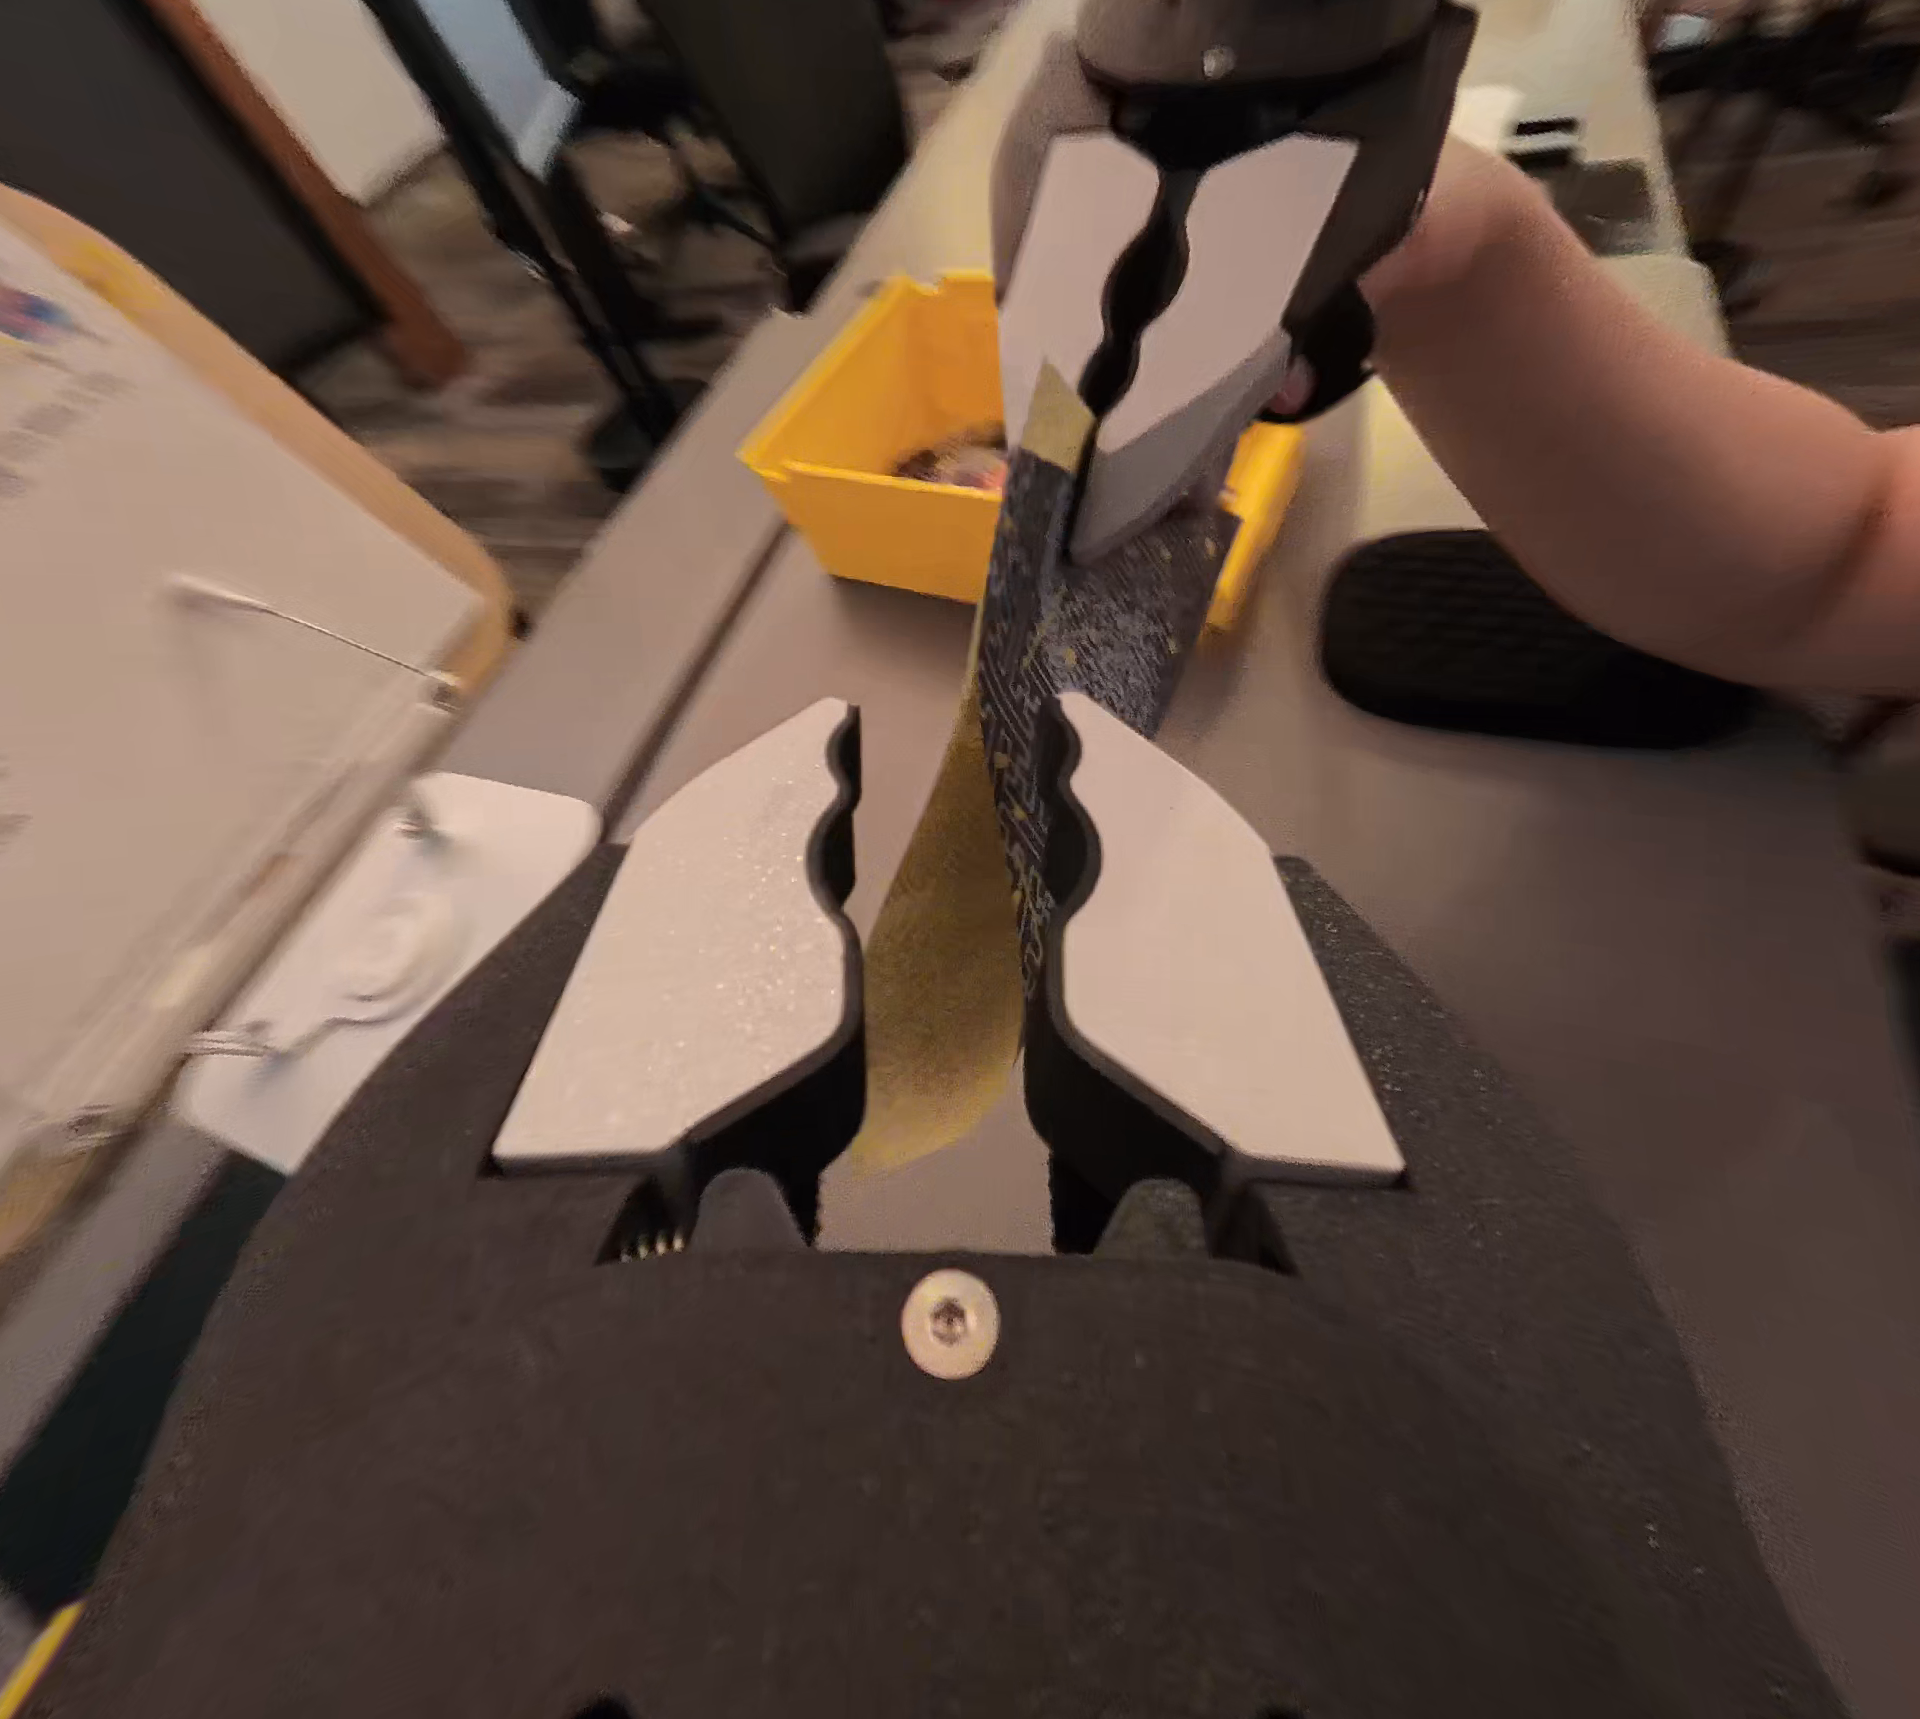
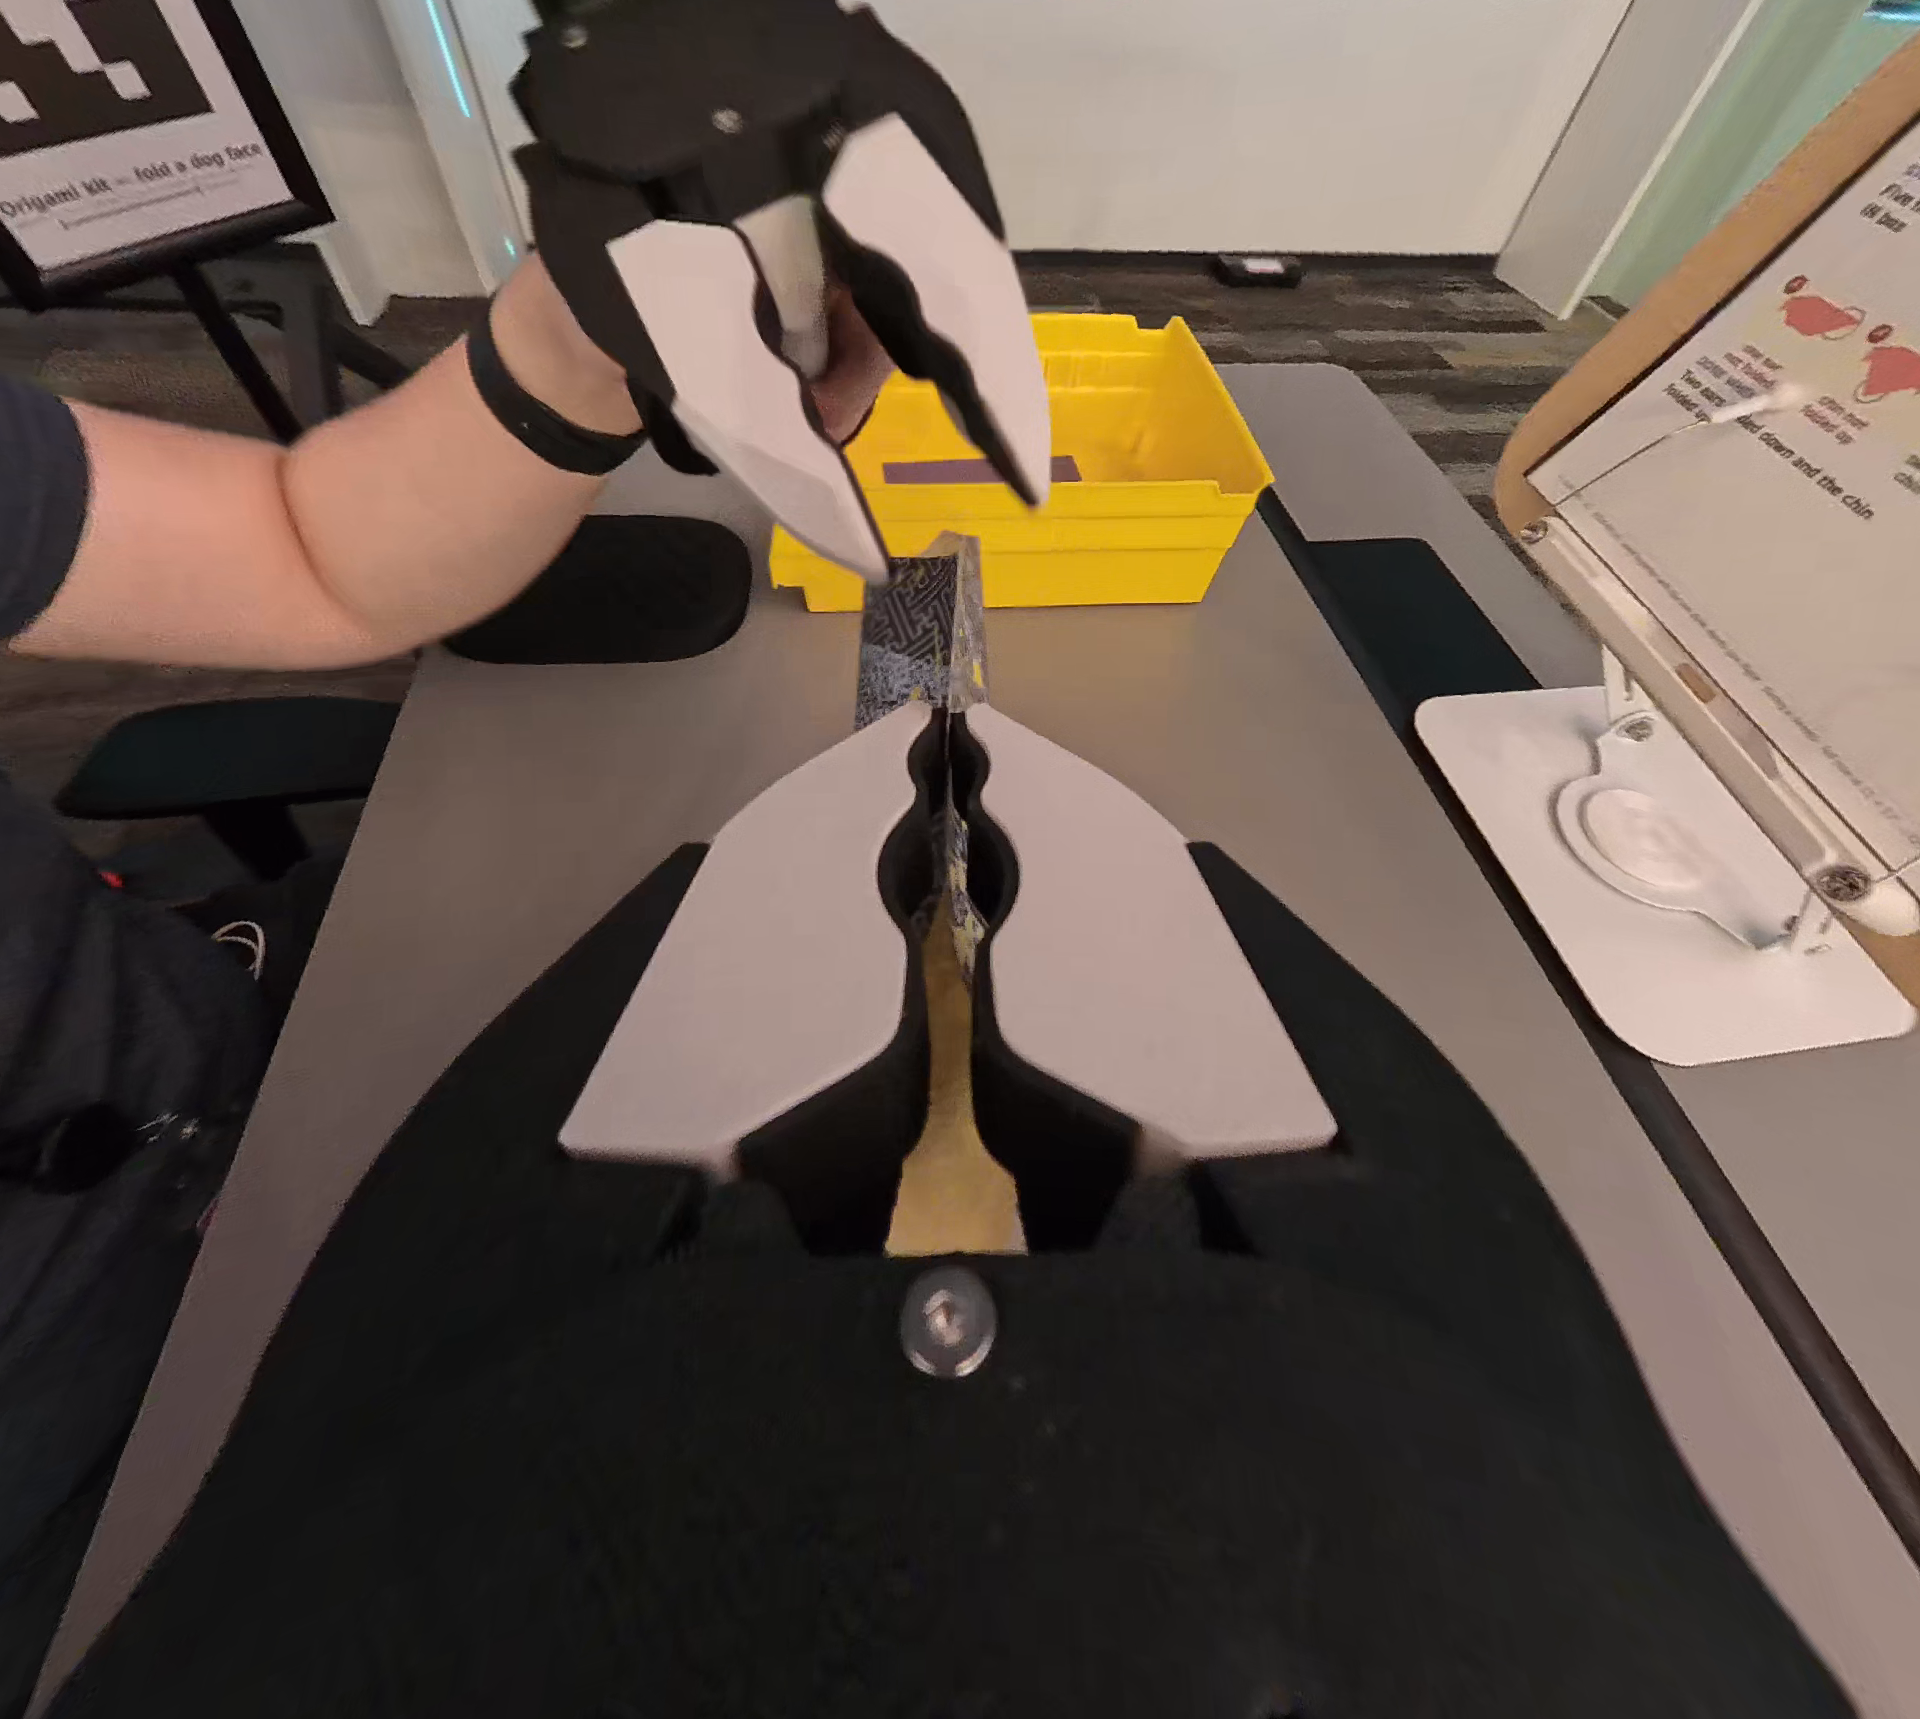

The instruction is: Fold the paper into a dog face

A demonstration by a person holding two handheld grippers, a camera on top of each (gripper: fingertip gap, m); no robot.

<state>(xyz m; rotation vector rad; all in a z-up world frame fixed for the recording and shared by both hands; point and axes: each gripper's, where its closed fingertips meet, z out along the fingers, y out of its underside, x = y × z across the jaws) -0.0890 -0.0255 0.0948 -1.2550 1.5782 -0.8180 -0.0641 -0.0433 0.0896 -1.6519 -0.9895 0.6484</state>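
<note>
The paper (image 1: 1101, 630) is folded, dark blue patterned with gold flecks on one side and gold on the other. It is held in the air above the grey table (image 1: 1455, 942). My right gripper (image 2: 948, 724) is shut on the paper (image 2: 914, 630), which sticks out past its fingertips. In the left wrist view the right gripper (image 1: 1070, 526) pinches the paper's far end. My left gripper (image 1: 956, 713) is open. The paper's near end hangs between its fingers, close against the right pad and apart from the left pad. In the right wrist view the left gripper (image 2: 951, 531) is open just above the paper's tip.
A yellow bin (image 2: 1143, 547) stands on the table behind the paper, also in the left wrist view (image 1: 883, 443). An instruction board on a white stand (image 2: 1766, 474) is at the right. Black chair armrests (image 2: 603, 589) sit by the table's edges. A person's forearm (image 2: 312, 526) reaches in from the left.
</note>
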